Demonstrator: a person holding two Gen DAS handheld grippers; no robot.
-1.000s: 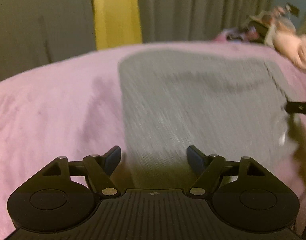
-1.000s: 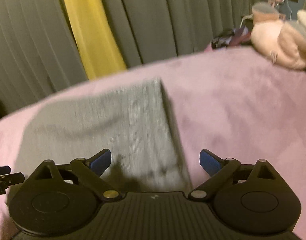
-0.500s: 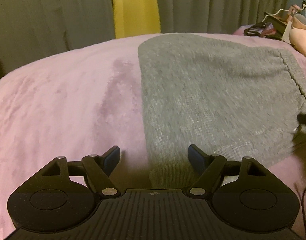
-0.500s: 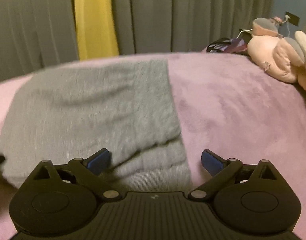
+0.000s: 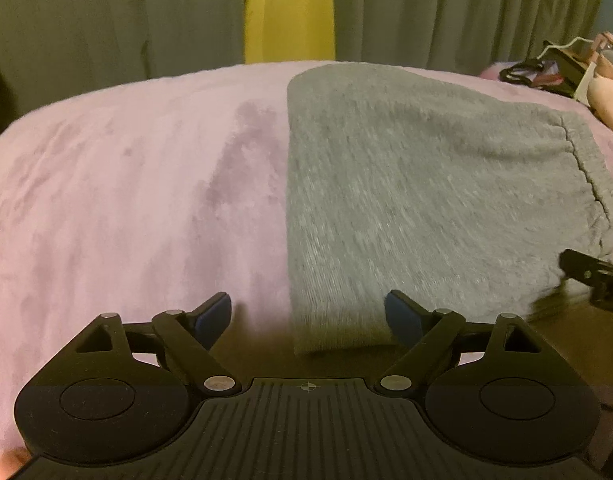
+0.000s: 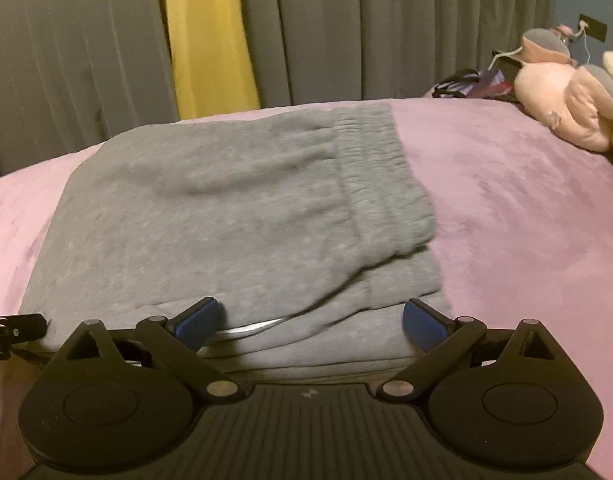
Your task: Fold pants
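pants [image 5: 426, 200] lie folded flat on bed [image 5: 126, 200], waistband [image 6: 378, 176] on top at right | left claw [image 5: 308, 316] spread, empty, at near left corner | right claw [image 6: 310, 320] spread, empty, over near edge | I judge next: pinch both near corners through all layers, lift level, fold away evenly

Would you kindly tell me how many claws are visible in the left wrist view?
2: the left claw, open over the grey pants, and the right claw, partly visible at the right edge.
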